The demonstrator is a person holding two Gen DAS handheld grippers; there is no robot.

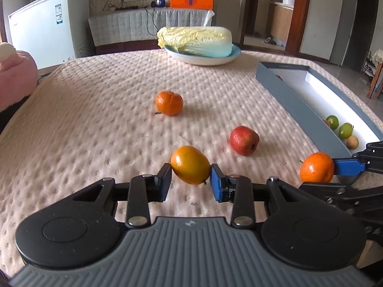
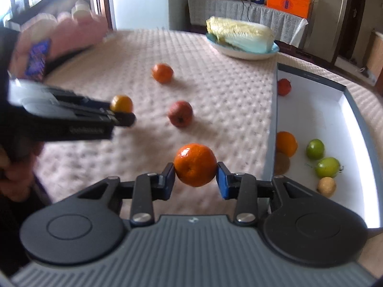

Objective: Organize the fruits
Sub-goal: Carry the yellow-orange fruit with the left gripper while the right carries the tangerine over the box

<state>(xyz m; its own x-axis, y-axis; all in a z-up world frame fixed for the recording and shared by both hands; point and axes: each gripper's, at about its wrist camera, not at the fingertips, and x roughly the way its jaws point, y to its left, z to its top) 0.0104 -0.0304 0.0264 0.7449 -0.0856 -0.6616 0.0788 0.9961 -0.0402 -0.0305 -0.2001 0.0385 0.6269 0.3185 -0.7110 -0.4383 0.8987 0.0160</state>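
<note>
The left gripper (image 1: 190,179) has its jaws pinching a smooth yellow-orange oval fruit (image 1: 190,164) from both sides, lifted just clear of the pink quilted cloth on the counter (image 1: 95,110). The right gripper (image 2: 195,175) has its jaws clamped on a round orange tangerine (image 2: 195,165), held just beside the near wall of the long grey cardboard box with a white inside (image 2: 273,129) (the box lies along the counter's right edge). On the cloth to the left of that box, a dull red apple-like fruit (image 1: 244,140) sits near the box wall, and another orange tangerine (image 1: 169,102) lies farther from it, well apart from the red one. Inside the box, at its near end, lie two green round fruits (image 2: 315,149) (image 2: 327,167), a small tan round fruit (image 2: 326,186) and an orange fruit (image 2: 286,143) against the wall; a small red fruit (image 2: 284,86) rests at the far end. Beyond the box's far end, a pale blue shallow bowl (image 1: 203,59) carries a napa cabbage (image 1: 195,38). A hand (image 2: 14,169) grips the left tool's handle, blurred in the right wrist view.
</note>
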